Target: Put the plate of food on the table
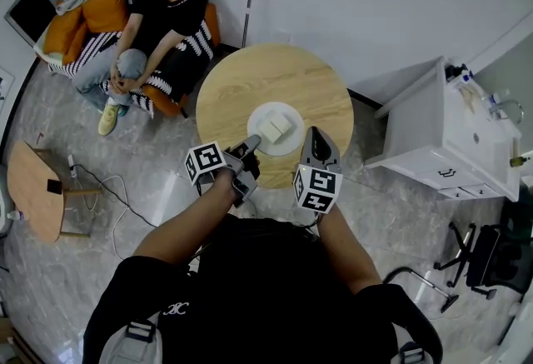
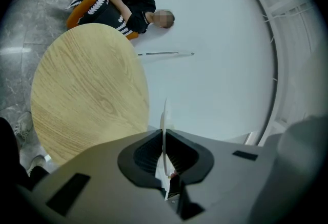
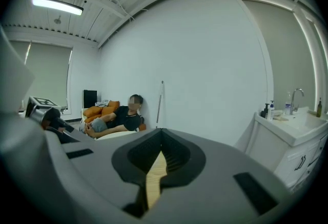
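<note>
A white plate (image 1: pixel 287 114) carrying pale blocks of food (image 1: pixel 276 130) is over the near part of the round wooden table (image 1: pixel 250 83). My left gripper (image 1: pixel 250 144) is shut on the plate's near-left rim. In the left gripper view the plate (image 2: pixel 164 120) shows edge-on, pinched between the jaws of the left gripper (image 2: pixel 164 151), with the table (image 2: pixel 87 95) beyond. My right gripper (image 1: pixel 315 137) hovers just right of the plate, apart from it. Its jaws are shut with nothing held (image 3: pixel 156 166); only a sliver of table shows between them.
A person (image 1: pixel 158 21) sits on an orange sofa behind the table. A white sink cabinet (image 1: pixel 450 137) stands to the right, with a black chair (image 1: pixel 491 254) nearer me. A small wooden side table (image 1: pixel 33 187) and a floor cable (image 1: pixel 108 183) lie at the left.
</note>
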Demonstrator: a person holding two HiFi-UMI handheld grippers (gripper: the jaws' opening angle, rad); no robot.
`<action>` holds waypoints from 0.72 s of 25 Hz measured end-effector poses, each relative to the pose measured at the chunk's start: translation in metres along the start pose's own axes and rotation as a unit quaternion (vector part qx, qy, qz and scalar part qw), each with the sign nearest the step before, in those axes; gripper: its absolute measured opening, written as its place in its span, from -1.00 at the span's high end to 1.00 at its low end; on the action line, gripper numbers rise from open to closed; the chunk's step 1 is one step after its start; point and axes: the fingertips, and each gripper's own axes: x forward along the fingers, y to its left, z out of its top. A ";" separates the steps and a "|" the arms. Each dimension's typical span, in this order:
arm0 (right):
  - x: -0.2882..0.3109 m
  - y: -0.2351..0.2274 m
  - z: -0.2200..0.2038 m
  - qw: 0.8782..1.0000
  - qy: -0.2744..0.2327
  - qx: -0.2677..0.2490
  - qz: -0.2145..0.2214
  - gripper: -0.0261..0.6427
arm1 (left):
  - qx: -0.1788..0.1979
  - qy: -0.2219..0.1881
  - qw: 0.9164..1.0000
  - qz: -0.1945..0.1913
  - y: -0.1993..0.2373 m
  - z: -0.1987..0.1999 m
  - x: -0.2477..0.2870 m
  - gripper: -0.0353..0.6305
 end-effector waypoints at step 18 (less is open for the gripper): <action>0.016 0.012 -0.006 0.999 0.010 0.004 -0.031 0.91 | -0.004 0.037 0.999 0.012 0.019 0.027 0.012 0.83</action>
